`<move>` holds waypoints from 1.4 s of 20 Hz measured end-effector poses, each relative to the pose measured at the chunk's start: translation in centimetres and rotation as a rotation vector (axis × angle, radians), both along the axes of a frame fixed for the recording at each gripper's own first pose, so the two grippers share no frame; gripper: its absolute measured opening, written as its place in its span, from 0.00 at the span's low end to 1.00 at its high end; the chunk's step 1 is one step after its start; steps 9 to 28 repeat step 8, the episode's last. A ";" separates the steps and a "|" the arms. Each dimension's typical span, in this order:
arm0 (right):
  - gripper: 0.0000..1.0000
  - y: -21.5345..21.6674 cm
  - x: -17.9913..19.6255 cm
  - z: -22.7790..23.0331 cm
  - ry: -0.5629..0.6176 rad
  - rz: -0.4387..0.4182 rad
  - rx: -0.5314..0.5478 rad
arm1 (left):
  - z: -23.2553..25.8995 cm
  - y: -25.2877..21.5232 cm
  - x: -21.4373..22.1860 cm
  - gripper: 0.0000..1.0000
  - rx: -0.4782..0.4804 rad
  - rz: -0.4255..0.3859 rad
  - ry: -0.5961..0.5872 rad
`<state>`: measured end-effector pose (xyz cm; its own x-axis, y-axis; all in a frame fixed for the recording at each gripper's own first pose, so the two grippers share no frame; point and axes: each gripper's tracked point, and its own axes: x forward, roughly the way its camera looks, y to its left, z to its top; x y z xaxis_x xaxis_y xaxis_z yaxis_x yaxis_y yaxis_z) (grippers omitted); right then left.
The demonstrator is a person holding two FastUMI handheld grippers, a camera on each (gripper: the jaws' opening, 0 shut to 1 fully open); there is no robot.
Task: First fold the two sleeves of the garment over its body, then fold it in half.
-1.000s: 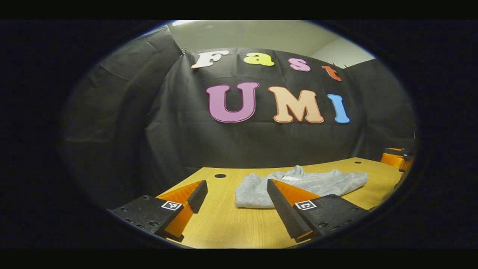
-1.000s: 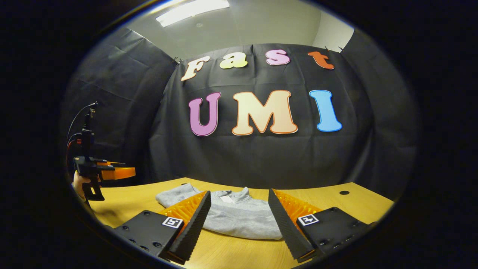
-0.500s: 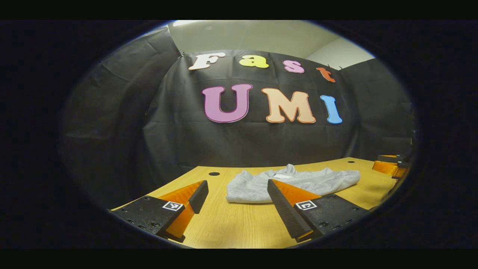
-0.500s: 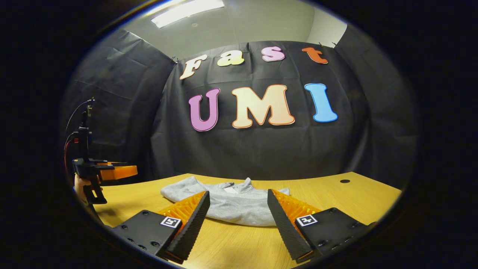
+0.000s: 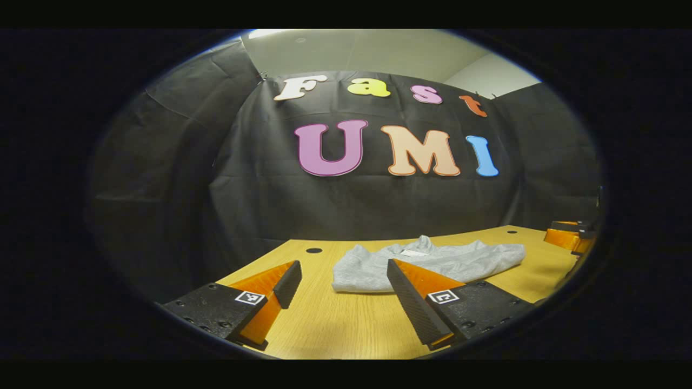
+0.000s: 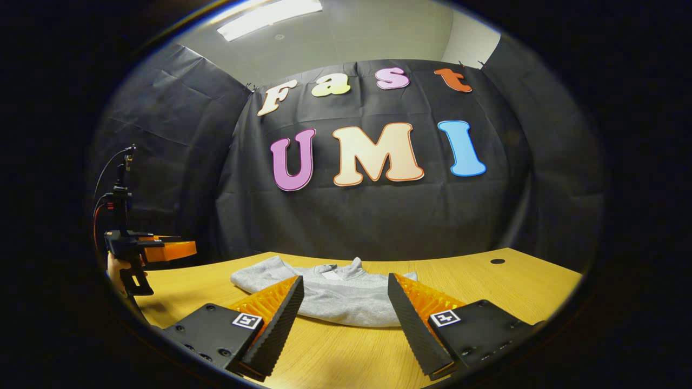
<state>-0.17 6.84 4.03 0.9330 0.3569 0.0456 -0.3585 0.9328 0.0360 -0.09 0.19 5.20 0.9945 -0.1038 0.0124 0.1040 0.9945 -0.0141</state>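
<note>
The left gripper (image 5: 341, 281) hangs above the surface (image 5: 346, 329) with its fingers spread wide and nothing between them. The right gripper (image 6: 346, 297) is also spread wide and holds nothing. Past both of them lies the garment (image 6: 335, 294), a grey folded bundle flat on the surface, with its collar toward the booth wall; in the left gripper view the garment (image 5: 427, 262) sits ahead and to the right. In the right gripper view, the left gripper (image 6: 162, 249) appears far off at the left, held in a hand (image 6: 116, 267).
</note>
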 end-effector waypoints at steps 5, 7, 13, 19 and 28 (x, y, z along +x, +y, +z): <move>0.96 0.2 0.1 -0.2 0.008 0.004 0.011 | 0.0 0.0 0.0 0.94 0.007 0.009 -0.002; 0.96 0.5 0.0 -0.4 0.016 0.013 0.018 | -0.1 0.1 0.0 0.94 0.007 0.008 -0.001; 0.96 0.6 0.0 -0.4 0.017 0.013 0.016 | 0.0 0.1 0.0 0.93 0.007 0.009 -0.003; 0.96 0.6 0.0 -0.4 0.017 0.013 0.016 | 0.0 0.1 0.0 0.93 0.007 0.009 -0.003; 0.96 0.6 0.0 -0.4 0.017 0.013 0.016 | 0.0 0.1 0.0 0.93 0.007 0.009 -0.003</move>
